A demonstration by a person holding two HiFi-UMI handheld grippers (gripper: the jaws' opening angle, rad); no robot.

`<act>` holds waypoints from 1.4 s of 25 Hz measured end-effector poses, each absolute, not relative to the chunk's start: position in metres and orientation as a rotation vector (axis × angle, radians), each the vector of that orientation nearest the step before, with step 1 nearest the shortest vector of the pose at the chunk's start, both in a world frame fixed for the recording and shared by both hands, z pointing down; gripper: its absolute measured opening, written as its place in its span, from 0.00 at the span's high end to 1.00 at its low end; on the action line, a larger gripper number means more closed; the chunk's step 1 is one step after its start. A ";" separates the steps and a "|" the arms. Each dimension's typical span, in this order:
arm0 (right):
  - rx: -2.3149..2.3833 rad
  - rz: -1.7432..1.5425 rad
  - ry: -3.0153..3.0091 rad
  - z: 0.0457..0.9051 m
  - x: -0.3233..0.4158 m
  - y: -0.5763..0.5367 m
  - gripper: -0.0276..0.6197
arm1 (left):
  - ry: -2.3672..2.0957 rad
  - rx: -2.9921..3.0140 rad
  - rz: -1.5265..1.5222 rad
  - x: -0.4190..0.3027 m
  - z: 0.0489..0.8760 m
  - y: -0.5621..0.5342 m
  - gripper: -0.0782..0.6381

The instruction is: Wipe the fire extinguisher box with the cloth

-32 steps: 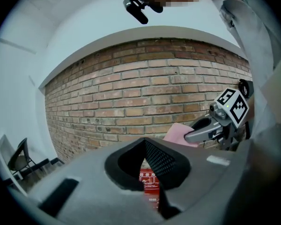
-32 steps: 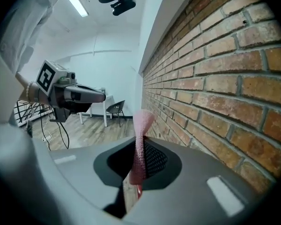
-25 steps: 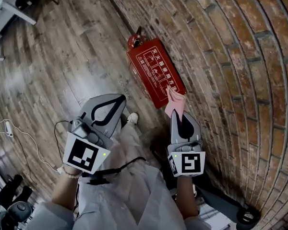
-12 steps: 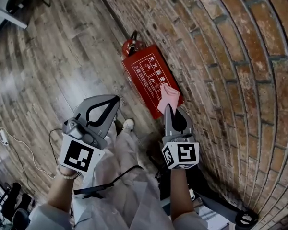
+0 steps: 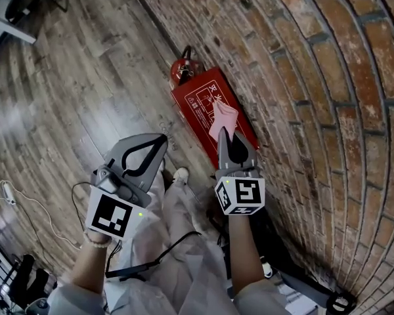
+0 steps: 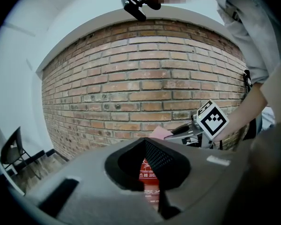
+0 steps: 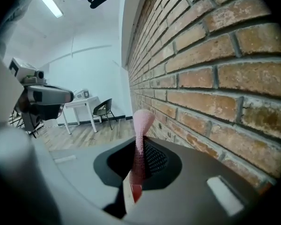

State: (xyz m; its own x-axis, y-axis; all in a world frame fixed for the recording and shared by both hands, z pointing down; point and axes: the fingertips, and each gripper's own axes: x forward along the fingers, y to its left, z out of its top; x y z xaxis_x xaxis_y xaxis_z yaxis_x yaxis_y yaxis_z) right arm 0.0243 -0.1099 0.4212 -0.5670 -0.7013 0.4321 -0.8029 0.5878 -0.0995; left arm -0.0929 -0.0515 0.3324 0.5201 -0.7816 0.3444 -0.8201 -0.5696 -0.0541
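While my right claw [image 5: 224,134] pinches the pink cloth [image 5: 223,115] tight between its jaws, the cloth's free end reaches onto the printed top face of the red fire extinguisher box [image 5: 202,97], on the side nearer the brick wall [image 5: 315,77]. The box sits on the wooden floor [image 5: 79,77], right against the foot of that wall, and a red extinguisher [image 5: 182,69] stands just beside its far end. In my right gripper view the cloth rises from between the jaws as a thin upright strip with a rounded top, and the bricks run close along the right. My left claw [image 5: 156,144] hangs over the floor to the left, apart from the box, with its jaws drawn together and nothing between them. In its own view a bit of the red box shows through the gap behind the jaws.
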 end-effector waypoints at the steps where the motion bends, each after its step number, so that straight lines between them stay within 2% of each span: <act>1: 1.221 0.411 -2.465 0.426 0.022 -0.114 0.92 | -1.391 2.635 0.511 -0.095 0.336 -0.054 0.89; 16: 1.247 0.526 -2.390 0.503 0.003 -0.175 0.92 | -1.443 2.519 0.535 -0.137 0.391 -0.075 0.89; 35: 1.259 0.679 -2.301 0.587 -0.026 -0.244 0.92 | -1.428 2.468 0.604 -0.130 0.408 -0.066 0.89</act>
State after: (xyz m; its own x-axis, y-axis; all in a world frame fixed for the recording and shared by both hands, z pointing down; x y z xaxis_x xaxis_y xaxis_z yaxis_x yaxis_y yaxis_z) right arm -0.0256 -0.2445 0.5872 -0.4962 -0.6480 0.5778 -0.8578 0.4684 -0.2114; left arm -0.1301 -0.0659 0.4079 0.4413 -0.7725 0.4566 -0.8657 -0.5005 -0.0100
